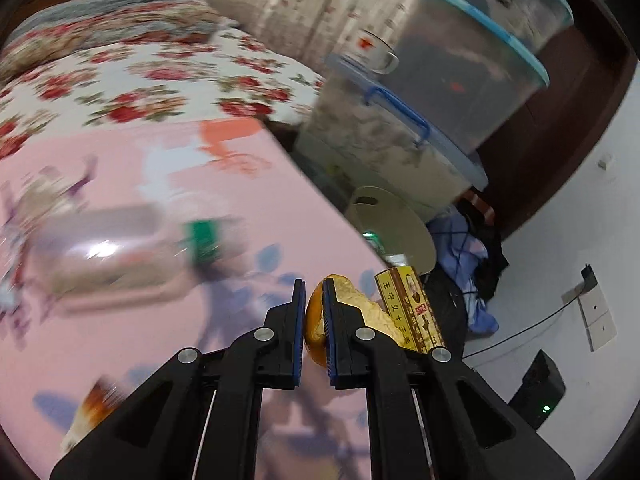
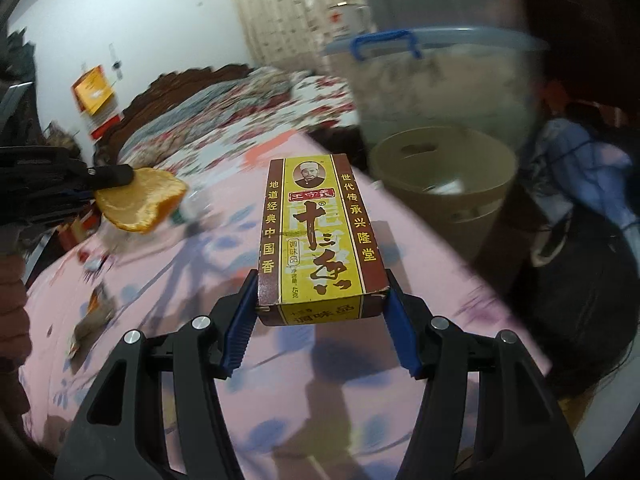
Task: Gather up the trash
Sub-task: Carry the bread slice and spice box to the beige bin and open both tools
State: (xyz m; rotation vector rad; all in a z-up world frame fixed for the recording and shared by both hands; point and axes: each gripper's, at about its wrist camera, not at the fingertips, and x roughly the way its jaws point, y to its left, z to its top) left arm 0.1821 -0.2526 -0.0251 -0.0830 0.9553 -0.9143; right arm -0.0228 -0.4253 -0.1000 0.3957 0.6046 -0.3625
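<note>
Evidently both loads were ready for the beige bin at upper right: the right claw clamped the seasoning box at frame centre, the left claw pinched orange peel above the pink tabletop.

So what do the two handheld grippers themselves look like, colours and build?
Both look alike. The left gripper and right gripper have matte black plastic frames with triangular cut-outs and round silver pivot pins. Their fingers are lined with ribbed blue pads. Thin pale rods run back between the left gripper's linkage arms. A reddish-brown sleeve shows at the right view's left edge.
</note>
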